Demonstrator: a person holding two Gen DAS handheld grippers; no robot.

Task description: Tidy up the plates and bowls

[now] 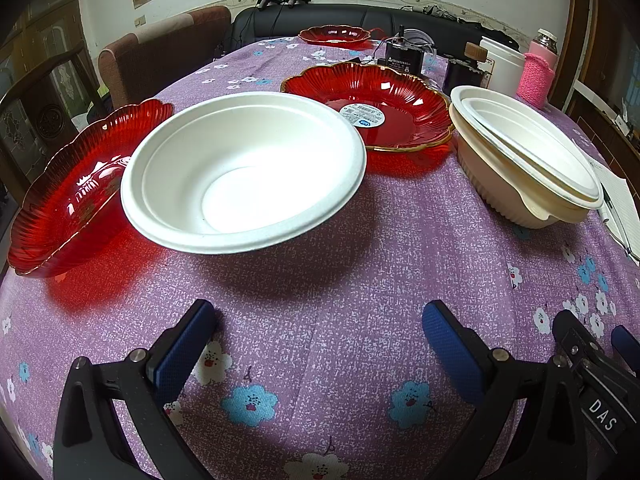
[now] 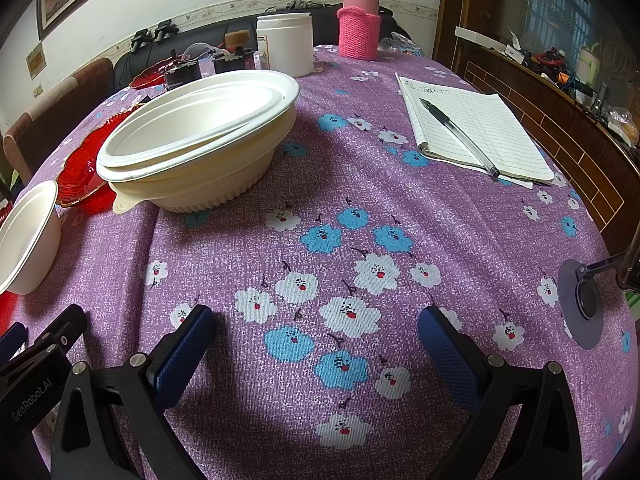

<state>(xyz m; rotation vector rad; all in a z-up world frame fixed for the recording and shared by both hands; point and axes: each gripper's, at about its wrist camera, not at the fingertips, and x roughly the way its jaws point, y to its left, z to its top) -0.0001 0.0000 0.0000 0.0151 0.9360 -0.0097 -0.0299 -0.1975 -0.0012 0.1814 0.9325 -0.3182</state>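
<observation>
A white paper bowl (image 1: 244, 172) stands on the purple flowered tablecloth, its left side leaning on a red ribbed plate (image 1: 76, 188). A second red plate (image 1: 372, 106) lies behind it and a third (image 1: 334, 35) at the far end. To the right is a stack of cream bowls (image 1: 524, 152), also in the right wrist view (image 2: 200, 140). My left gripper (image 1: 320, 344) is open and empty, short of the white bowl. My right gripper (image 2: 316, 344) is open and empty over bare cloth, right of the white bowl (image 2: 28, 236).
A notebook with a pen (image 2: 476, 132) lies at the right. A white jar (image 2: 285, 44), a pink knitted bottle (image 2: 359, 24) and small dark devices (image 1: 400, 58) stand at the back. Chairs (image 1: 160, 52) stand on the left. A round grey mount (image 2: 580, 304) sits near the right edge.
</observation>
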